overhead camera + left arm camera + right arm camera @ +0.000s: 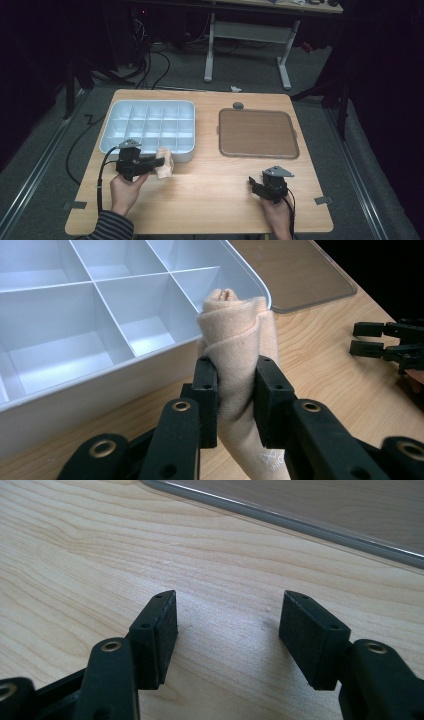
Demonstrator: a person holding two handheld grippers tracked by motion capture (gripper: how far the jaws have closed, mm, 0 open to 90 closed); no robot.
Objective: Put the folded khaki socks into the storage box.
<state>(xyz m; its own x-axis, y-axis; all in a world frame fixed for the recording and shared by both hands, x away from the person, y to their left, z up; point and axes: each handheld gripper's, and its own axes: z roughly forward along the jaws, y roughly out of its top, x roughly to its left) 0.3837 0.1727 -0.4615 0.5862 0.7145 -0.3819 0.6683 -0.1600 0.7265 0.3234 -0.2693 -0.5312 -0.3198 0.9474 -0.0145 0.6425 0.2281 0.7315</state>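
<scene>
1. One rolled beige cloth is pinched upright between the jaws of the left gripper, just outside the near rim of the white compartment tray, at roughly 8 o'clock on the table.
2. Tray cells look empty (far ones partly dim); judged: pick done, placing into a cell remains.
3. Clear lid lies at 2 o'clock, apart from the tray.
4. Right gripper rests at 5 o'clock, jaws wide, holding nothing.

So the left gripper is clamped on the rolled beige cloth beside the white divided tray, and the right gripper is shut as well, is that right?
Not quite: the right gripper is open, its jaws apart over bare table in the right gripper view. The left gripper does clamp the rolled beige cloth beside the white divided tray.
</scene>
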